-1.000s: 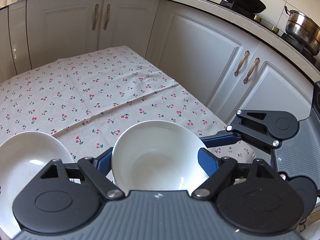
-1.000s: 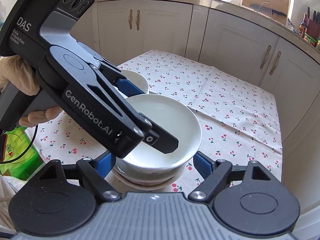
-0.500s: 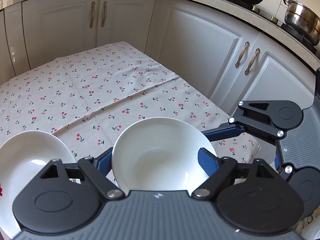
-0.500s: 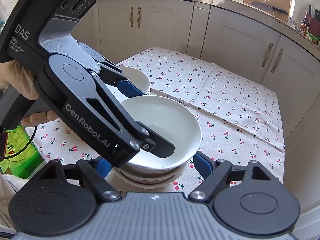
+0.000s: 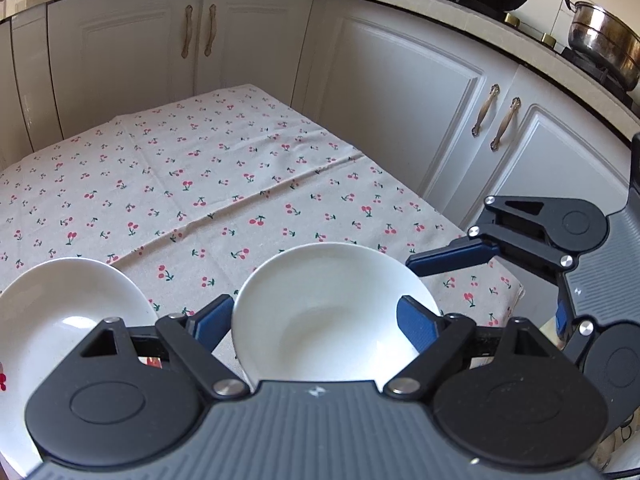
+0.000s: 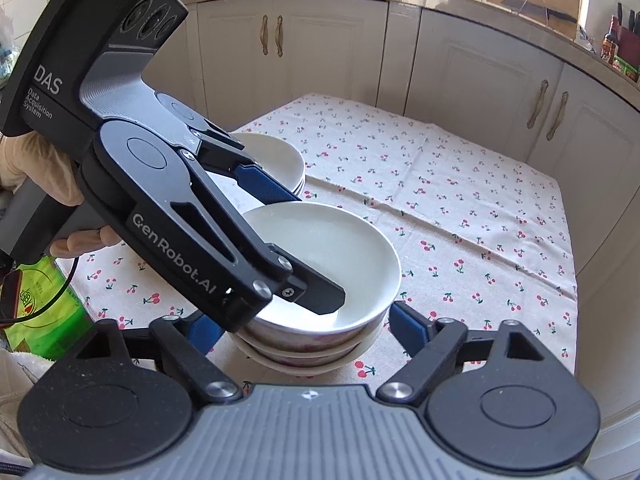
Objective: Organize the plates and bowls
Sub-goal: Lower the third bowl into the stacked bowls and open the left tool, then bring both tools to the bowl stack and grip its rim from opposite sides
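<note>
A stack of white bowls (image 6: 320,264) with red print stands near the table's front edge; its top bowl (image 5: 332,316) fills the left wrist view. My left gripper (image 5: 316,324) hangs just above that top bowl, jaws spread wide, one finger (image 6: 316,292) over the bowl's inside. My right gripper (image 6: 300,328) is open, its blue pads either side of the stack's lower bowls without touching. A stack of white plates (image 6: 272,160) stands just behind the bowls and shows at the left in the left wrist view (image 5: 60,312).
The table wears a cherry-print cloth (image 5: 200,184). White kitchen cabinets (image 6: 460,80) wrap round the far sides. A green packet (image 6: 40,300) lies at the left off the table. A wok and a steel pot (image 5: 600,44) sit on the stove.
The top bowl has come down onto the stack, and the left gripper has lowered with it. The right gripper has stayed open around the stack.
</note>
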The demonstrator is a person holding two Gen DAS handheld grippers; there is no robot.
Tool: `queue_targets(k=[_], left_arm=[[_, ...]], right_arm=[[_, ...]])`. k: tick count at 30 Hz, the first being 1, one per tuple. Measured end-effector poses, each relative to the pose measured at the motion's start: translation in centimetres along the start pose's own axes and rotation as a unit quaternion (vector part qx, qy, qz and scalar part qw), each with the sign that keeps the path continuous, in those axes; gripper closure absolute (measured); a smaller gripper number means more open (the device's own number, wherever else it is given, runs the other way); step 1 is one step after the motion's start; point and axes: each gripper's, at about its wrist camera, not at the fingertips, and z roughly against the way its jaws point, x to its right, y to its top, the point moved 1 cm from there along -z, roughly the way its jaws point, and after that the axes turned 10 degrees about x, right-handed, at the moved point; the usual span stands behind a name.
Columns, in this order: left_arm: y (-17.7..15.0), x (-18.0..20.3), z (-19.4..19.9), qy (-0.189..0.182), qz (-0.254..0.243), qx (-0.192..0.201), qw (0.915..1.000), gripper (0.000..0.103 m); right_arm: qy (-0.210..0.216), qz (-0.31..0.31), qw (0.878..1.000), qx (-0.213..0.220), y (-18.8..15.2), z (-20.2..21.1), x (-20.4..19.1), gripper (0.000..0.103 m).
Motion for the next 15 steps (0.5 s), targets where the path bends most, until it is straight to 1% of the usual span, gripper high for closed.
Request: queue_targets(k=[1, 4, 8, 15], left_arm=[[0.0, -0.1, 0.3, 0.000, 0.000, 0.004, 1.0000, 0.015], [-0.1, -0.2, 0.8, 0.006, 0.000, 0.010, 0.9999, 0.015], [-0.8, -0.2, 1.3, 0.002, 0.009, 0.007, 0.9999, 0.015], [-1.9, 0.7, 1.9, 0.007, -0.003, 0.014, 0.9999, 0.015]], right_arm=[[0.002, -0.002, 1.000, 0.004, 0.0, 0.2, 0.0, 0.004], [0.002, -0.002, 1.000, 0.005, -0.2, 0.5, 0.0, 0.003], [0.000, -0.007, 1.000, 0.001, -0.7, 0.6, 0.1, 0.003], [-0.007, -0.019, 1.000, -0.002, -1.5, 1.0, 0.3, 0.003]])
